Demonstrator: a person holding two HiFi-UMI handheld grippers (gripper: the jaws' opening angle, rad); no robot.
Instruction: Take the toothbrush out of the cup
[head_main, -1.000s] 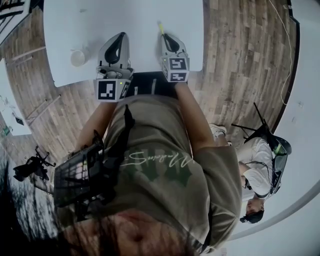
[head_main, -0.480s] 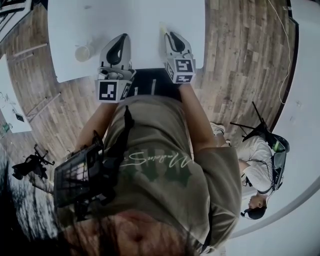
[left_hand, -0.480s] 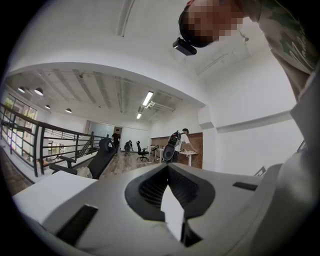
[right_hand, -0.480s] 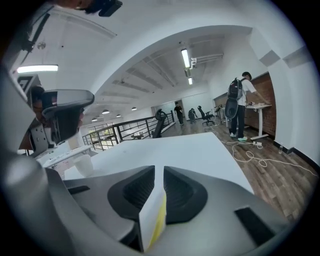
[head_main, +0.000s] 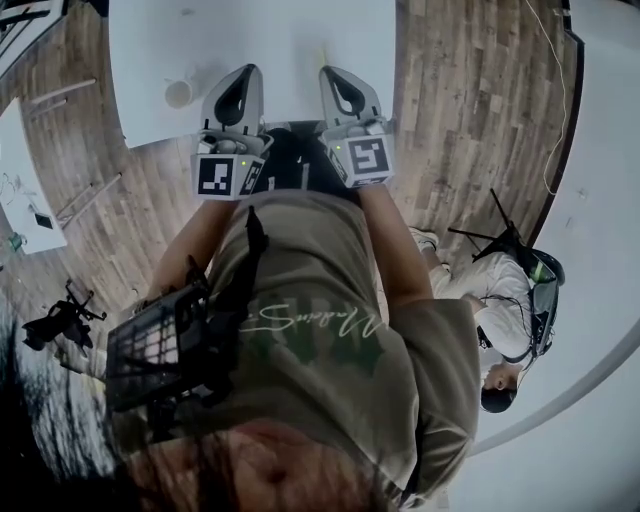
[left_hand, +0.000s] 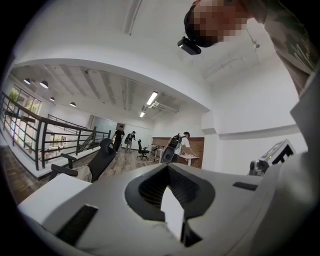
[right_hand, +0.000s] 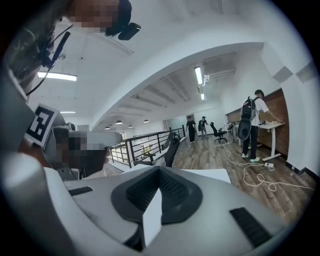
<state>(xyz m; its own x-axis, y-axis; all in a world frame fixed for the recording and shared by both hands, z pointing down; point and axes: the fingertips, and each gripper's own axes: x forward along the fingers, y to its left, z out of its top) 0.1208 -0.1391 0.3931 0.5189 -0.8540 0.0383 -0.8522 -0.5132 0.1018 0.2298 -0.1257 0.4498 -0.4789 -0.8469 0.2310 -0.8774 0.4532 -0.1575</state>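
A small pale cup (head_main: 179, 93) stands near the left front edge of the white table (head_main: 280, 30). A thin yellowish toothbrush (head_main: 322, 54) lies flat on the table, to the right of the cup, just past the tip of my right gripper (head_main: 334, 72). Both grippers are held high above the table's front edge and point out level into the room. The right gripper (right_hand: 159, 171) is shut, with nothing between its jaws. My left gripper (head_main: 246, 72), seen too in its own view (left_hand: 167, 167), is also shut and empty. Neither gripper view shows the cup or the toothbrush.
Wooden floor surrounds the table. A second person (head_main: 505, 320) sits by a chair at the right. Another white table (head_main: 25, 200) is at the left, and dark gear (head_main: 60, 325) lies on the floor. Distant people (right_hand: 248, 125), desks and a railing show in the gripper views.
Both grippers have risen from the table toward the head camera, the right one more. The right gripper's tip has come away from the toothbrush, which stays on the table.
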